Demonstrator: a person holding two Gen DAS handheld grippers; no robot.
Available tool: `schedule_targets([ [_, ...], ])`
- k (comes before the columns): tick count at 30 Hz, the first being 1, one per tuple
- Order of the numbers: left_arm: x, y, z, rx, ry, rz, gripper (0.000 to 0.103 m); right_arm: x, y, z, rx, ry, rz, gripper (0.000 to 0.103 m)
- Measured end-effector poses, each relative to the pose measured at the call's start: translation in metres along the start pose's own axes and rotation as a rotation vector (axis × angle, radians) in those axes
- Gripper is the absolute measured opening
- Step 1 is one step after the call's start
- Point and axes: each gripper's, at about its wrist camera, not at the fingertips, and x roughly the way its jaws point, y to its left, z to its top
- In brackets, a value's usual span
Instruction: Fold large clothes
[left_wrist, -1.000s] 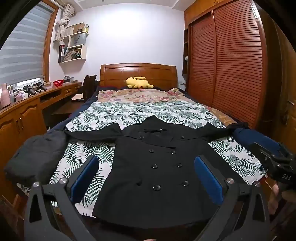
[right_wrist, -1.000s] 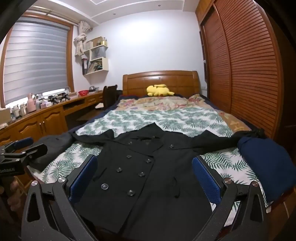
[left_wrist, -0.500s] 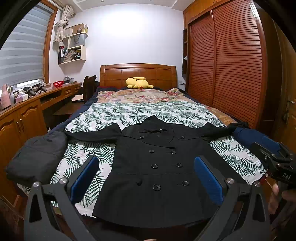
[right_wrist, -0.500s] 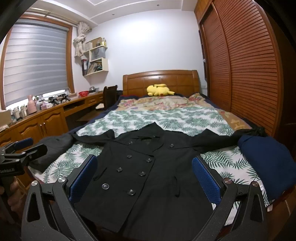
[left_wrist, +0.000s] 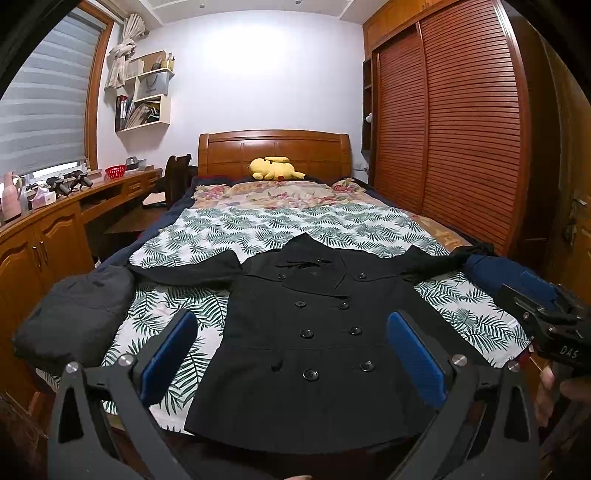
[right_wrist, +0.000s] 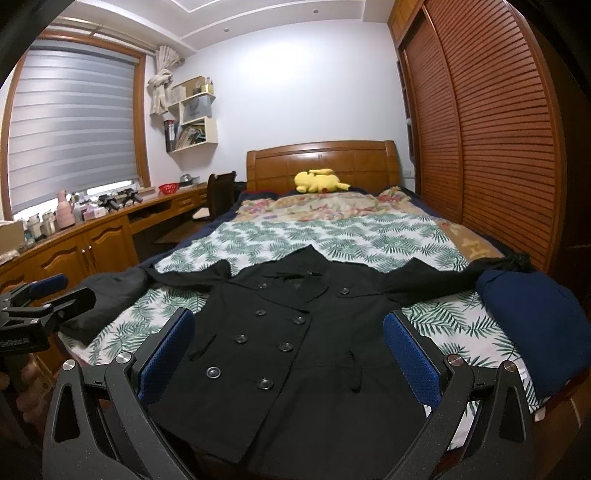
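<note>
A black double-breasted coat (left_wrist: 310, 332) lies flat and buttoned on the leaf-print bedspread (left_wrist: 295, 225), sleeves spread to both sides; it also shows in the right wrist view (right_wrist: 295, 339). My left gripper (left_wrist: 291, 354) is open and empty, held above the coat's hem at the foot of the bed. My right gripper (right_wrist: 288, 354) is open and empty, also above the hem. Each gripper shows at the edge of the other's view: the right gripper (left_wrist: 546, 321) and the left gripper (right_wrist: 37, 306).
A folded dark grey garment (left_wrist: 77, 306) lies at the bed's left corner, a folded navy garment (right_wrist: 535, 321) at the right. A yellow plush (left_wrist: 273, 168) sits by the headboard. A wooden desk (left_wrist: 55, 221) runs along the left, a slatted wardrobe (left_wrist: 461, 140) along the right.
Both grippers have stayed open and nearly still; the views shifted only slightly. The coat has not moved.
</note>
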Motion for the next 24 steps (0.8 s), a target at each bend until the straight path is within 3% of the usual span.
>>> schedule_targets([
  [24, -0.0062, 0.0004, 0.0016, 0.001, -0.004, 0.000, 0.103, -0.0005, 0.0021, 0.0007, 0.006, 0.000, 0.003, 0.103],
])
